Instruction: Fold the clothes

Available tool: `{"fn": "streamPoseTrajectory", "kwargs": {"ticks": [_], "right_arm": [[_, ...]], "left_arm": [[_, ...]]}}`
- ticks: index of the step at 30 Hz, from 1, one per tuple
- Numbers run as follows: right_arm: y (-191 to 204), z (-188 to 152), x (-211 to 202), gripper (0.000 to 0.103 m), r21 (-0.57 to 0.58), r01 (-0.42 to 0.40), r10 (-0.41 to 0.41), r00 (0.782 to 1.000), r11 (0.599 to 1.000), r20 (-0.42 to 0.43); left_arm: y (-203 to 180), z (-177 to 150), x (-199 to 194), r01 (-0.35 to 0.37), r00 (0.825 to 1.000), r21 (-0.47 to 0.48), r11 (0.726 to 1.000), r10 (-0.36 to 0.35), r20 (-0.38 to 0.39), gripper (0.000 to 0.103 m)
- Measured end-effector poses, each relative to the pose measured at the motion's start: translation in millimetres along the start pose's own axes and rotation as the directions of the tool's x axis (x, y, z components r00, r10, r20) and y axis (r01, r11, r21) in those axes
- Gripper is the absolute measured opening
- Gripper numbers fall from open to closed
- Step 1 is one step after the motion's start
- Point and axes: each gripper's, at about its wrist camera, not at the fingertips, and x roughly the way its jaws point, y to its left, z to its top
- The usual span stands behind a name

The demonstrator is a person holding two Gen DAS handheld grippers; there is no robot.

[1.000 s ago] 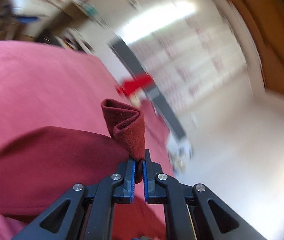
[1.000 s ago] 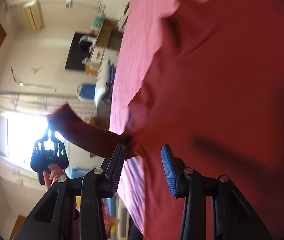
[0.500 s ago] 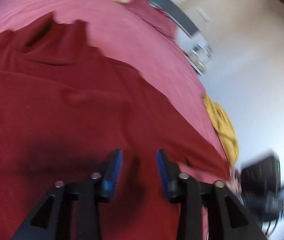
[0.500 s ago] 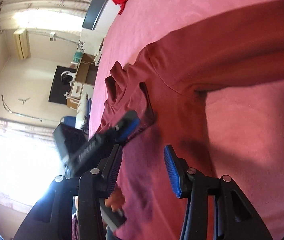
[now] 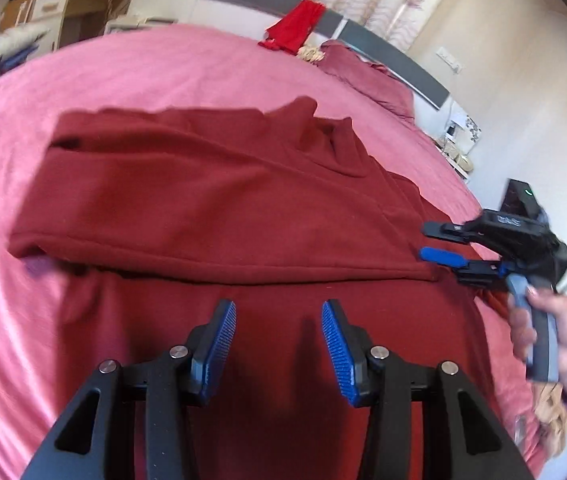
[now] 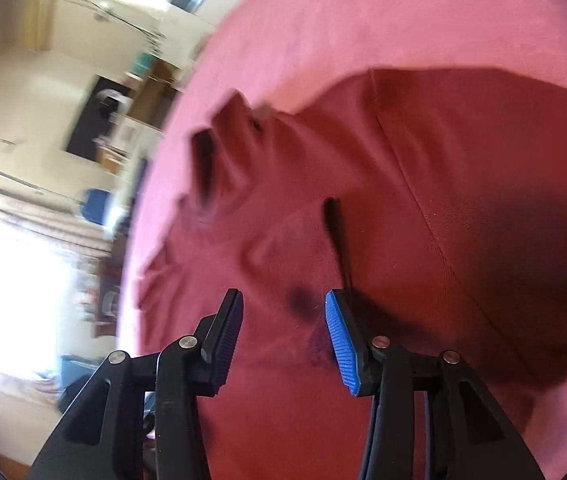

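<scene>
The dark red top point(image 5: 211, 200) lies spread on the pink bed point(image 5: 123, 64), one part folded over. Left gripper point(image 5: 278, 334) and right gripper point(image 5: 439, 242) hover just above it, both w/ jaws wide open, holding nothing. A bright red cloth point(image 5: 295, 28) hangs on the headboard point(image 5: 395, 56), well apart.

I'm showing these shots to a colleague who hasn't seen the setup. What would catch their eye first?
The dark red garment spread across the pink bedspread fills the middle of both views, one part folded over its body. The left gripper hangs open just above its near part, and the right gripper, open too, sits at the garment's right edge, held by a hand. A bright red cloth hangs on the headboard.
</scene>
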Motion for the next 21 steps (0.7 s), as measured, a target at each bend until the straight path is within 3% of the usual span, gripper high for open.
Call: {"fn": "streamPoseTrajectory", "kwargs": {"ticks": [2, 3, 4, 8, 9, 10, 12, 16, 19, 20, 21], "right_arm": [[3, 0, 4, 0.036, 0.006, 0.007, -0.007, 1.000, 1.000, 0.001], [4, 0, 3, 0.016, 0.004, 0.008, -0.008, 1.000, 1.000, 0.005], [4, 1, 0, 0.005, 0.000, 0.009, -0.009, 1.000, 1.000, 0.010], [8, 7, -19, 0.010, -0.047, 0.044, -0.042, 0.998, 0.998, 0.056], [7, 10, -25, 0.017, -0.052, 0.068, -0.064, 0.996, 0.996, 0.063], [2, 13, -26, 0.036, -0.042, 0.082, -0.080, 0.996, 0.996, 0.051], [-8, 15, -23, 0.056, -0.022, 0.088, -0.087, 0.996, 0.996, 0.016], [-2, 10, -9, 0.056, -0.081, 0.086, -0.086, 0.996, 0.993, -0.003], [13, 5, -2, 0.045, -0.153, 0.101, -0.105, 0.994, 0.983, -0.016], [16, 7, -5, 0.038, -0.161, 0.098, -0.101, 0.995, 0.982, -0.015], [19, 9, -8, 0.017, -0.169, 0.094, -0.098, 0.995, 0.981, -0.015]], "left_arm": [[-8, -5, -1, -0.037, 0.999, 0.083, 0.996, 0.036, 0.009, 0.046], [-13, -10, 1, -0.057, 0.998, 0.124, 0.991, 0.056, 0.013, 0.046], [-23, -12, 3, -0.066, 0.998, 0.147, 0.987, 0.063, 0.023, 0.046], [-19, -23, 7, -0.077, 0.995, 0.160, 0.984, 0.066, 0.073, 0.046], [-21, -26, 8, -0.076, 0.995, 0.159, 0.984, 0.063, 0.081, 0.047], [-20, -28, 9, -0.077, 0.994, 0.159, 0.984, 0.064, 0.087, 0.047], [-21, -26, 10, -0.083, 0.994, 0.165, 0.983, 0.070, 0.085, 0.048], [-19, -26, 8, -0.082, 0.994, 0.170, 0.982, 0.069, 0.079, 0.051], [-17, -26, 7, -0.075, 0.995, 0.169, 0.983, 0.063, 0.076, 0.052], [-18, -26, 8, -0.074, 0.995, 0.171, 0.983, 0.061, 0.075, 0.054], [-18, -26, 8, -0.074, 0.995, 0.175, 0.982, 0.062, 0.075, 0.054]]}}
